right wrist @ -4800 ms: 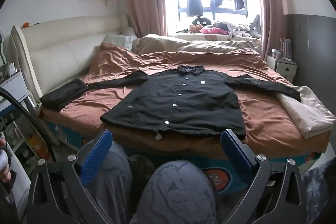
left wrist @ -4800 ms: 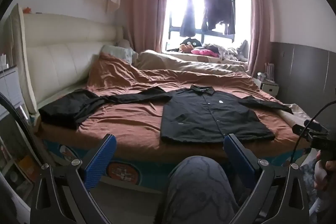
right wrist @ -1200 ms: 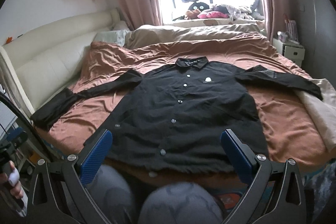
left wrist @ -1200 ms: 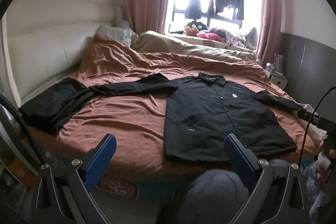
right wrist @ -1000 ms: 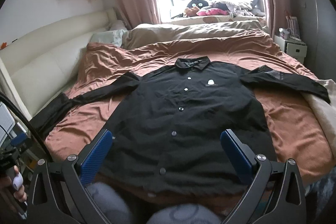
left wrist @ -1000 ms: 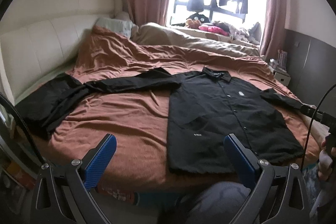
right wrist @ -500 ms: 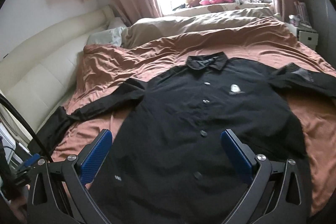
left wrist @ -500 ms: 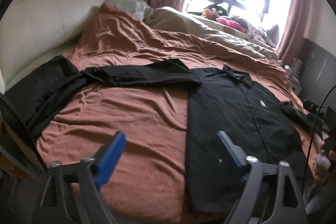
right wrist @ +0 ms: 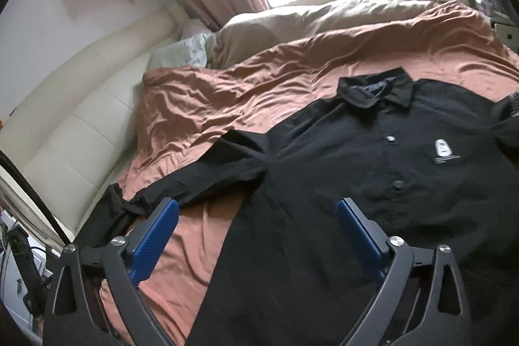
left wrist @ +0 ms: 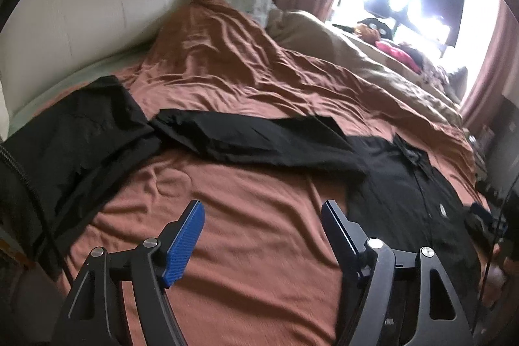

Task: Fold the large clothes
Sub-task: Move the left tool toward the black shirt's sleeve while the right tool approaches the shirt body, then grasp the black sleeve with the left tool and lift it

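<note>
Both hand-held grippers released, empty. Left hand-held gripper faces sleeve at 12 o'clock; risk: pinching bedsheet with it.

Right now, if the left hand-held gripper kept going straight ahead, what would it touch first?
Probably the bare brown bedsheet: the left hand-held gripper is open above it, and the black shirt's sleeve lies farther on. Depth is unclear.

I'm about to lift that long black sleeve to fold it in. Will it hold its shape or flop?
Likely floppy: the sleeve lies limp and creased on the rumpled bedspread, so it should drape from one claw. It looks thin, probably light. Its cuff lies against another dark garment and may drag it.
</note>
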